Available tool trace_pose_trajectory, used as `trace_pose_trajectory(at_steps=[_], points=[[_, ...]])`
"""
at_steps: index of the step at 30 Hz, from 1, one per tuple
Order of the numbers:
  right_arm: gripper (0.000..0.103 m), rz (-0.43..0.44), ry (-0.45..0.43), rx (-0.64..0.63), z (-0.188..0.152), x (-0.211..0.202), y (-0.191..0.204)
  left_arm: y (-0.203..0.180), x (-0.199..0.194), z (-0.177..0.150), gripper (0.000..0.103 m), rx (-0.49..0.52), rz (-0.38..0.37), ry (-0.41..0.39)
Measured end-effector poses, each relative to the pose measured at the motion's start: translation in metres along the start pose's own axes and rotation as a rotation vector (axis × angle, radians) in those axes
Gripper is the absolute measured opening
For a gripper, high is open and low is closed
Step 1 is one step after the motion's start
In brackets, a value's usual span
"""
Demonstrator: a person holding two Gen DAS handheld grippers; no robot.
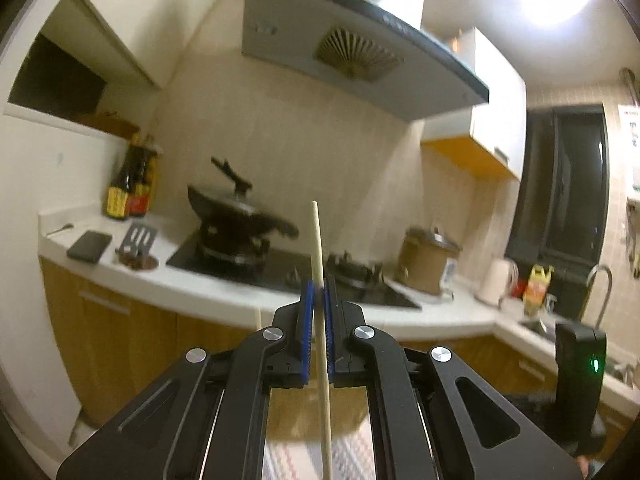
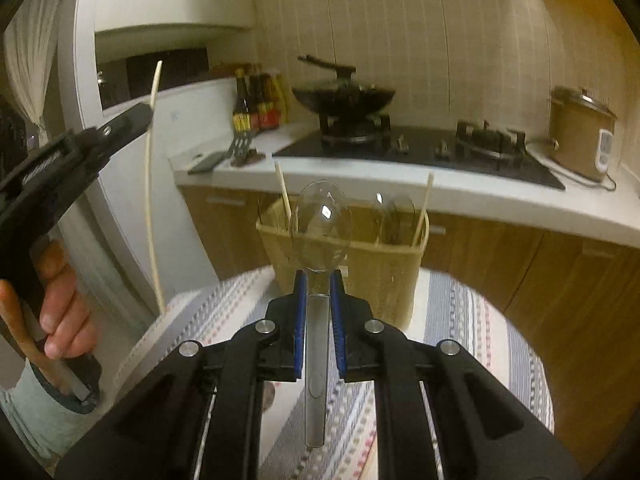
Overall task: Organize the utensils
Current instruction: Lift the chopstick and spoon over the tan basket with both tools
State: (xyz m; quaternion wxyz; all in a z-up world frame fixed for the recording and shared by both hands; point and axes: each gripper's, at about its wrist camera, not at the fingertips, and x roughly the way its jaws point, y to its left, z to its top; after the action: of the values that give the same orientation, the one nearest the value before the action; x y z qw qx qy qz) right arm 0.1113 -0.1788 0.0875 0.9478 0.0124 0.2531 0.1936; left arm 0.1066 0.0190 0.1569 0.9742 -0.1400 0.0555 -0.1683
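A: Left wrist cam: my left gripper [image 1: 317,312] pinched a pale wooden chopstick [image 1: 319,280], upright, above the stove.

B: Right?

A: Right gripper [image 2: 319,300] clamped a clear plastic spoon [image 2: 320,228] before the woven basket [image 2: 384,276]. Thin stick, prob. could've slipped.

basket [image 2: 352,256] on table [image 2: 480,332], before counter [image 2: 460,188]; chopsticks [image 2: 285,196] inside.

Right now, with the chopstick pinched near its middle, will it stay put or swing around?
The chopstick looks thin and smooth, so it may pivot between the left hand-held gripper's pads. It appears stiff and light, probably not sagging. Long ends overhang both sides, so bumps could twist it.
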Motion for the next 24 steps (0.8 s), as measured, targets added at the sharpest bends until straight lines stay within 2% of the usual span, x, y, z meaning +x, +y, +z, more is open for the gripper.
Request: trace_pose_trajectory(at_steps=[4, 13, 19, 24], points=[[0.01, -0.018, -0.042, -0.003, 0.016, 0.001, -0.003, -0.004, 0.015, 0.013, 0.003, -0.008, 0.027, -0.069], [0.01, -0.008, -0.141, 0.06, 0.058, 0.022, -0.037, -0.005, 0.061, 0.015, 0.003, 0.04, 0.091, -0.151], [0.01, -0.015, -0.211, 0.065, 0.076, 0.037, -0.056, 0.005, 0.097, 0.006, 0.003, 0.058, 0.132, -0.14], [0.01, -0.023, -0.235, 0.097, 0.083, 0.055, -0.076, 0.015, 0.117, -0.005, 0.003, 0.057, 0.179, -0.127]])
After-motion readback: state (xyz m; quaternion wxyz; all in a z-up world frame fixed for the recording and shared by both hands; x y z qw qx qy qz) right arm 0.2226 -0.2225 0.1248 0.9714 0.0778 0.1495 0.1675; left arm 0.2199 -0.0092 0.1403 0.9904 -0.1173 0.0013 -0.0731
